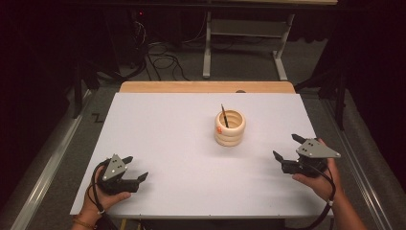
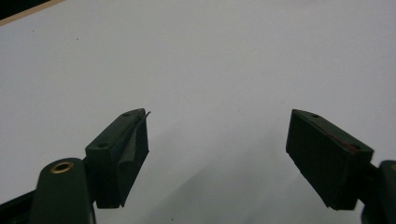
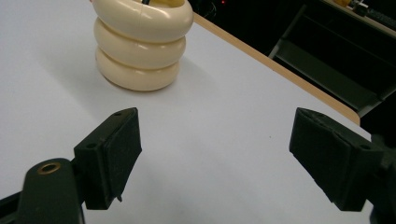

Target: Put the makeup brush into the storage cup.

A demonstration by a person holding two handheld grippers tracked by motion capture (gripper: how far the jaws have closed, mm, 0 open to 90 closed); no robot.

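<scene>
A cream holder shaped like three stacked rings [image 1: 230, 128] stands upright right of the white table's middle, with a thin dark stick [image 1: 224, 115] leaning out of its top. In the right gripper view the ringed holder [image 3: 142, 44] rises at the upper left, beyond the jaws. My left gripper [image 1: 135, 168] rests near the front left corner, open, nothing between its jaws. My right gripper [image 1: 287, 146] sits at the front right, open and empty, pointing toward the holder. The left gripper [image 2: 217, 158] looks over bare white surface. The right gripper [image 3: 215, 158] also stands wide apart.
The white tabletop [image 1: 182, 143] ends in a wooden strip [image 1: 206, 86] at the far edge. Beyond it stand a metal frame [image 1: 244, 43] and cables [image 1: 163, 62] on the dark floor. A rail [image 1: 43, 172] runs along the left side.
</scene>
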